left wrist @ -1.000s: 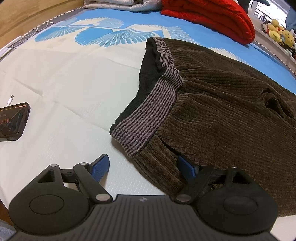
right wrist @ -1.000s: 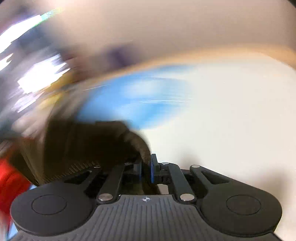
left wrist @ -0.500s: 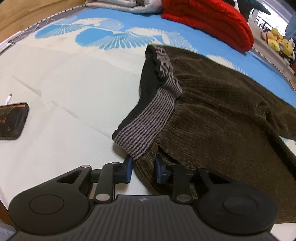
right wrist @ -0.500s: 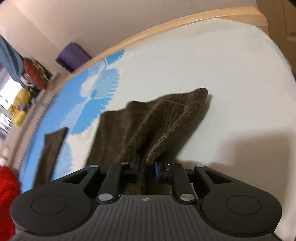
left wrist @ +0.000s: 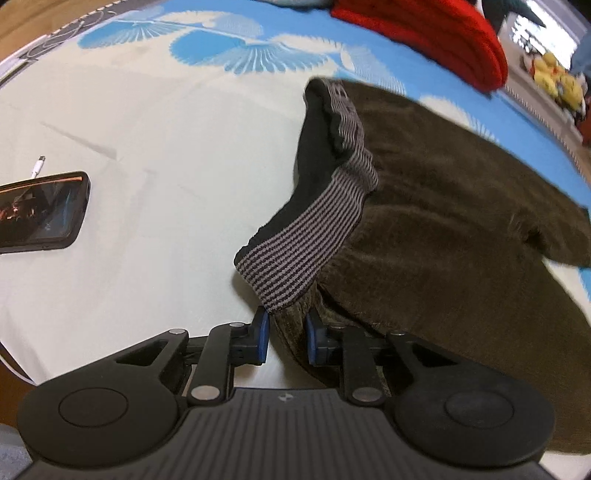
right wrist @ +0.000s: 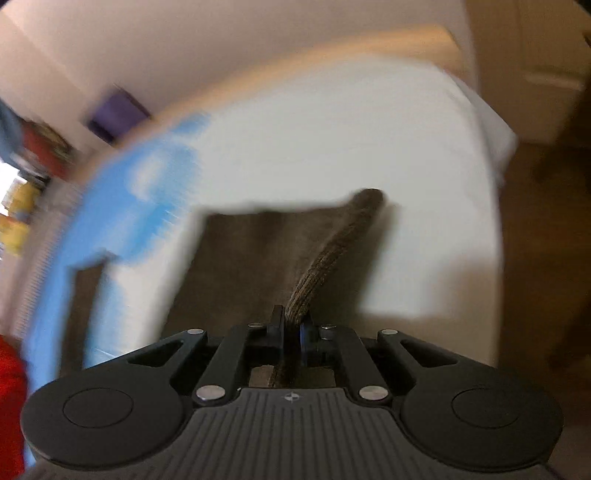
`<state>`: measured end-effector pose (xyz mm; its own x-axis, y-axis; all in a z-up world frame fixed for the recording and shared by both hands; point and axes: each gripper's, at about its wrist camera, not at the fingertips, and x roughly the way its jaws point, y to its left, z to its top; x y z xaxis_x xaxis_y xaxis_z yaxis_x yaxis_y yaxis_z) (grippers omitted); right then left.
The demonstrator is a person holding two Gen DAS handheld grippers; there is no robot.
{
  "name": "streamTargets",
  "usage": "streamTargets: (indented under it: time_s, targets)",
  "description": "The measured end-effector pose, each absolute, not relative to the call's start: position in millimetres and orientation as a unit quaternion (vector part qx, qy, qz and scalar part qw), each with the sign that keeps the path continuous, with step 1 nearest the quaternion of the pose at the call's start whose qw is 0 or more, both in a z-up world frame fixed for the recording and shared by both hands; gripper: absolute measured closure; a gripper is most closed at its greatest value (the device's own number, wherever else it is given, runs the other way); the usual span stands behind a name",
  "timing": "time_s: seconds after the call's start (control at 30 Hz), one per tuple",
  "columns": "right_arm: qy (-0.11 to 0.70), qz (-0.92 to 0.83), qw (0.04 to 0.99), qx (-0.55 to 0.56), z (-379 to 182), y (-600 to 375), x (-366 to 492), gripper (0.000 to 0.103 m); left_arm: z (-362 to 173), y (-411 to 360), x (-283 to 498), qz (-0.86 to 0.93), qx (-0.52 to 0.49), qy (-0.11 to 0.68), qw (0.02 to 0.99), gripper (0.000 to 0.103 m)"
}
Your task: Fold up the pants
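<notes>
Dark brown corduroy pants (left wrist: 461,229) with a grey striped waistband (left wrist: 306,240) lie on the bed. My left gripper (left wrist: 286,328) is shut on the pants' edge just below the waistband corner. In the right wrist view, my right gripper (right wrist: 293,325) is shut on a fold of a pant leg (right wrist: 332,254) and holds it lifted above the sheet. The rest of that leg (right wrist: 251,266) lies flat on the bed. The right wrist view is blurred by motion.
A phone (left wrist: 37,214) with a white cable end (left wrist: 38,166) lies on the sheet (left wrist: 166,155) at left. A red blanket (left wrist: 424,29) and yellow plush toys (left wrist: 557,85) are at the far side. The bed's edge and the wooden floor (right wrist: 546,258) are at right.
My left gripper closed from wide open onto the pants' edge by the waistband. My right gripper, holding the leg fold, has swung over the bed and is still moving.
</notes>
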<state>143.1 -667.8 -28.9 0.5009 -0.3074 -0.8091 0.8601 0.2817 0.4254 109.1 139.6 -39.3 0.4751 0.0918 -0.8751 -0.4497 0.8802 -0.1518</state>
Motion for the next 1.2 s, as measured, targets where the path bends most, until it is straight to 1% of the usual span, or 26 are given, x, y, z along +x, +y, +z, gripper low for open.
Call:
streamTargets:
  time_s: [0.03,0.07,0.13,0.23,0.33,0.37,0.4,0.43,0.47,0.5,0.53,0.63,0.8,0.97,1.03,1.2]
  targets:
    - [0.322,-0.402,0.726,0.455,-39.9,-671.8,139.2,0.097,-38.3,139.4,107.4,0.158,-0.180,0.483,0.842,0.081]
    - [0.316,-0.399,0.720,0.472,-47.9,-676.1,132.9,0.098,-36.6,139.0,105.8,0.155,-0.176,0.481,0.845,0.081]
    - [0.301,-0.395,0.715,0.493,-43.1,-677.8,124.5,0.095,-34.9,140.8,103.8,0.154,-0.180,0.479,0.845,0.081]
    - [0.299,-0.394,0.738,0.460,-35.4,-668.5,118.6,0.095,-29.2,144.2,98.5,0.155,-0.182,0.472,0.849,0.081]
    - [0.279,-0.380,0.730,0.494,-33.9,-671.5,103.6,0.094,-23.8,147.0,92.1,0.145,-0.183,0.468,0.853,0.081]
    - [0.271,-0.381,0.725,0.506,-34.3,-674.3,99.2,0.092,-24.9,146.7,91.4,0.143,-0.181,0.470,0.852,0.079]
    - [0.265,-0.388,0.719,0.512,-36.0,-677.4,92.5,0.090,-26.6,145.0,91.7,0.143,-0.174,0.474,0.851,0.071]
    - [0.258,-0.412,0.710,0.509,-37.4,-680.4,86.1,0.082,-27.7,141.7,91.1,0.149,-0.161,0.476,0.852,0.065]
    - [0.251,-0.446,0.699,0.499,-38.0,-683.1,80.9,0.070,-27.7,139.6,91.4,0.159,-0.147,0.473,0.854,0.046]
    - [0.241,-0.473,0.692,0.489,-36.6,-684.9,74.5,0.066,-26.5,137.4,90.0,0.175,-0.132,0.469,0.856,0.025]
    - [0.231,-0.492,0.689,0.479,-34.1,-685.9,71.8,0.063,-24.0,135.9,88.4,0.194,-0.115,0.462,0.858,0.020]
    - [0.202,-0.494,0.708,0.463,-23.8,-680.0,75.9,0.062,-11.6,135.0,83.3,0.227,-0.084,0.427,0.871,0.018]
    - [0.197,-0.418,0.780,0.422,8.6,-638.5,106.8,0.060,7.5,133.4,78.0,0.209,-0.118,0.405,0.882,0.016]
    - [0.194,-0.293,0.871,0.342,41.9,-548.2,124.6,0.037,34.0,113.6,74.3,0.178,-0.119,0.378,0.901,0.003]
    - [0.201,-0.241,0.897,0.311,47.0,-512.8,127.2,0.035,43.1,103.7,74.3,0.170,-0.110,0.370,0.907,0.002]
    - [0.220,-0.154,0.932,0.242,54.9,-447.2,129.3,0.034,55.2,85.8,66.9,0.148,-0.106,0.357,0.916,0.000]
